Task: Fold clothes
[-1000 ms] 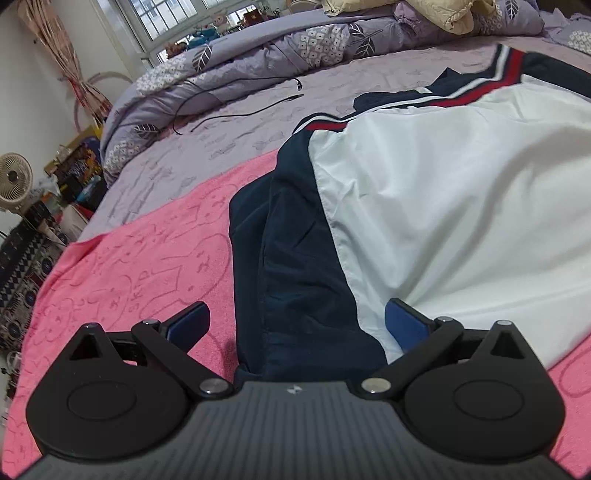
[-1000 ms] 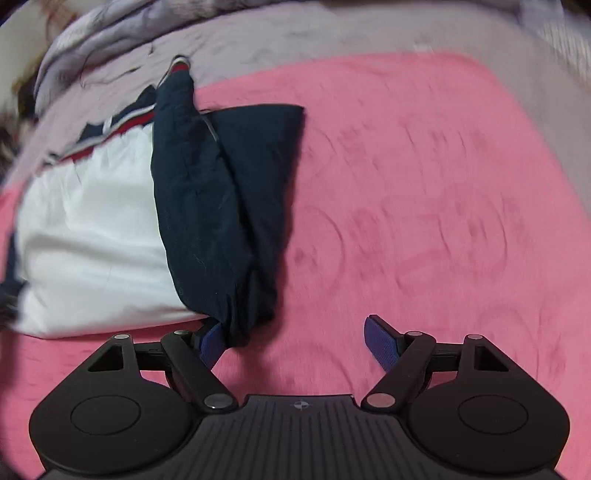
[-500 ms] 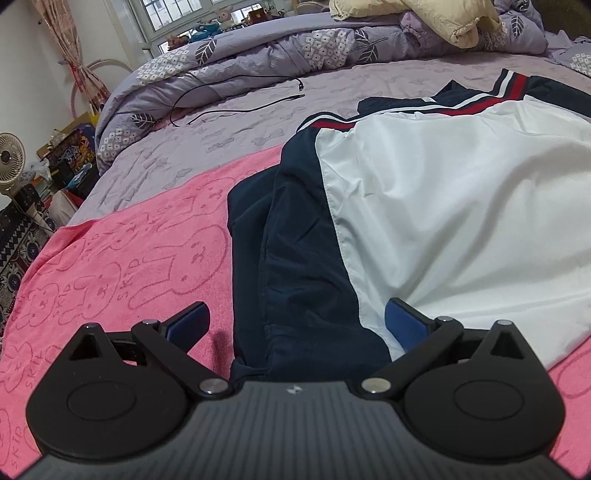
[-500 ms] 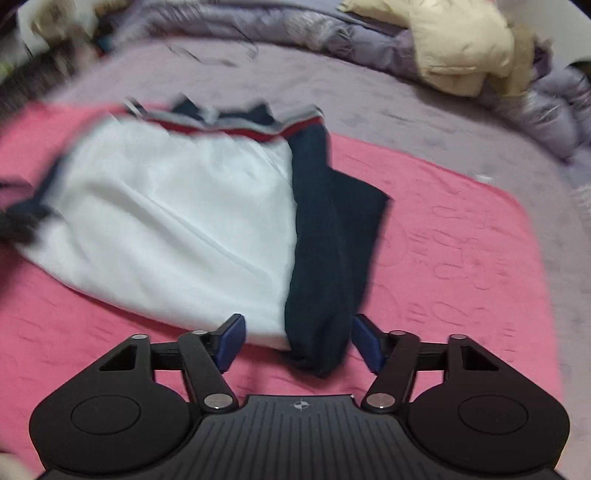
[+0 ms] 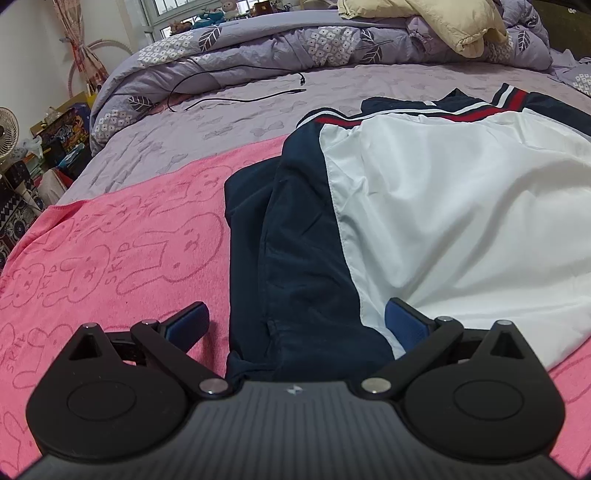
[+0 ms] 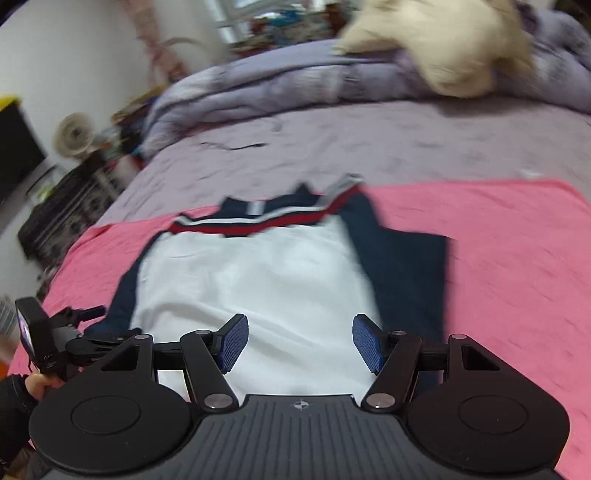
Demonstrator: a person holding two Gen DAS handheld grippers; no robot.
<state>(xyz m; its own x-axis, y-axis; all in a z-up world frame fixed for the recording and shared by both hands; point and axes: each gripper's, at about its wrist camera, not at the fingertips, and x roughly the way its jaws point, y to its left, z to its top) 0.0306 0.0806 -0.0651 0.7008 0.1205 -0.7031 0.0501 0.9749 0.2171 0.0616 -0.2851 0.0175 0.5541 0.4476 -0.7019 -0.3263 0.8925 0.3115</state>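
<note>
A white jacket with navy sleeves and a red-striped collar lies flat on a pink towel on the bed. Its left navy sleeve is folded in along the body. My left gripper is open at the jacket's near hem, with the navy sleeve end between its blue pads and nothing clamped. In the right wrist view the jacket is seen from its hem, the right navy sleeve folded alongside. My right gripper is open above the white hem. The left gripper's body and a hand show at the lower left.
A lilac sheet covers the bed beyond the towel, with a black cable on it. A bunched quilt and cream pillow lie at the head. A fan and clutter stand off the bed's left side.
The right gripper has swung from the jacket's right sleeve side to face the hem from the middle, staying open. The left gripper has barely moved.
</note>
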